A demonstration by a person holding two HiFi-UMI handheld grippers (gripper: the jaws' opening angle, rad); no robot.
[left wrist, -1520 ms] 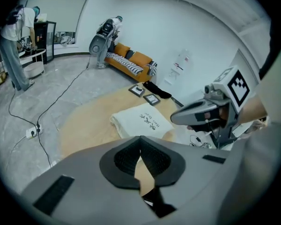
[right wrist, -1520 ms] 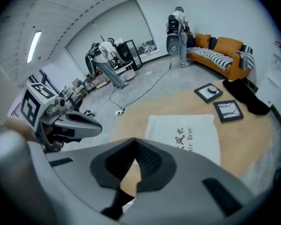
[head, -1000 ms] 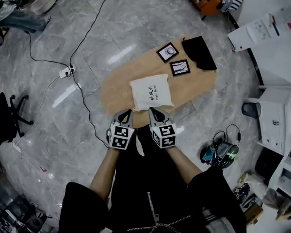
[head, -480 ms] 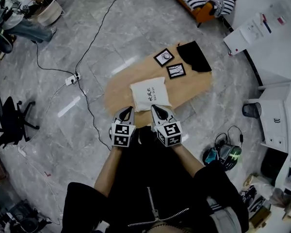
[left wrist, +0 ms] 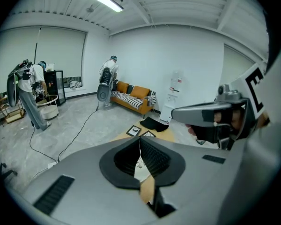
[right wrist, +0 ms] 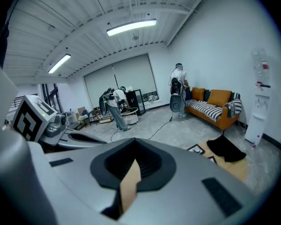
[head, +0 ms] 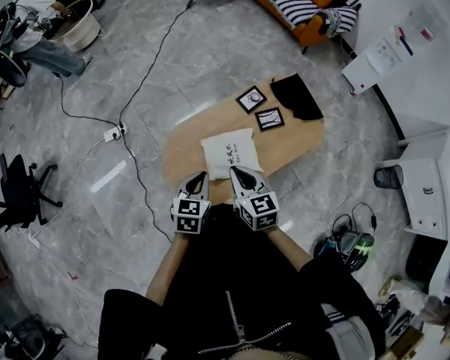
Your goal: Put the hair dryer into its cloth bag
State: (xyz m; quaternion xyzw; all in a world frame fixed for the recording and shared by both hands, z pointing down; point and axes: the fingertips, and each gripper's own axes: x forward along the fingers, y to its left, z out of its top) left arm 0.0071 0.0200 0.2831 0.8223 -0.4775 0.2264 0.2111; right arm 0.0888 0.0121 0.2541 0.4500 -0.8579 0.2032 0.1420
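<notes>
The left gripper (head: pixel 196 178) and right gripper (head: pixel 240 174) hang side by side in front of the person's black zipped jacket (head: pixel 232 291). Each has smooth grey shells tapering to a point and a marker cube (head: pixel 189 214) behind. Both pairs of tongs are pressed together with nothing between them. In each gripper view the ribbed black pads meet in one line, leaving only a sliver of tabletop showing beneath. Just beyond the tips lies the bag (head: pixel 231 154), a white, soft cloth square, plump like a small pillow, with dark print on its face. It rests on the near part of the oval table (head: pixel 300 145), which has a pale, matte wooden top. The dryer itself does not show, and I cannot tell whether it is inside the bag. Farther along the table sit two flat square black-edged cards (head: pixel 251 98), one bearing a round shape. Beside them is a limp black cloth (head: pixel 295 96) with a notched edge. The floor (head: pixel 172 66) is glossy grey veined stone, and a thin black cable (head: pixel 135 73) snakes across it.
</notes>
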